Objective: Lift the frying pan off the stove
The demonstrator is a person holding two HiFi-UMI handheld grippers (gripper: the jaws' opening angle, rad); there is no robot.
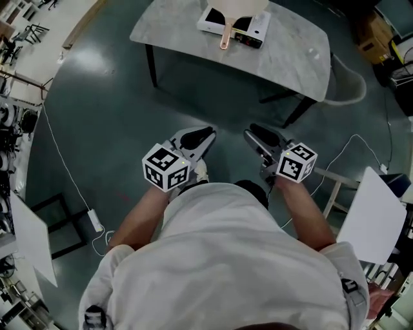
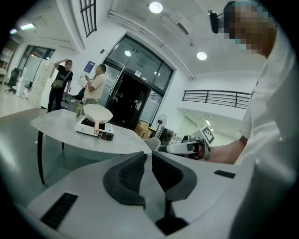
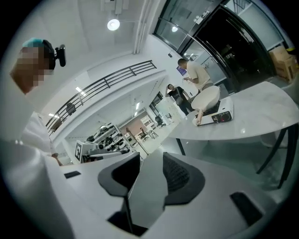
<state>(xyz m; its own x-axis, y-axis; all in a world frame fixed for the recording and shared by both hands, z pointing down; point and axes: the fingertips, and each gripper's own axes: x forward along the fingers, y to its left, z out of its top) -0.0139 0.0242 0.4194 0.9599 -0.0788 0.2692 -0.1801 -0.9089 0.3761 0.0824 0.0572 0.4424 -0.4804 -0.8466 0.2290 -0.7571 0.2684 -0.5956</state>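
Note:
A cream frying pan (image 1: 242,6) with a pale handle (image 1: 226,35) sits on a white portable stove (image 1: 255,29) on the grey marble table (image 1: 284,45) at the top of the head view. Both grippers are held close to my body, well short of the table. My left gripper (image 1: 200,138) is shut with nothing in it; its jaws nearly meet in the left gripper view (image 2: 148,156), where the pan (image 2: 97,113) looks small and far off. My right gripper (image 1: 255,134) is open and empty (image 3: 152,158), and the pan (image 3: 207,99) lies distant on the table (image 3: 261,116).
Dark floor separates me from the table. A white cable (image 1: 64,167) and power strip (image 1: 95,219) lie on the floor at left. White boards (image 1: 374,216) lean at right. Two people (image 2: 60,84) stand beyond the table. Cardboard boxes (image 1: 374,35) are at the far right.

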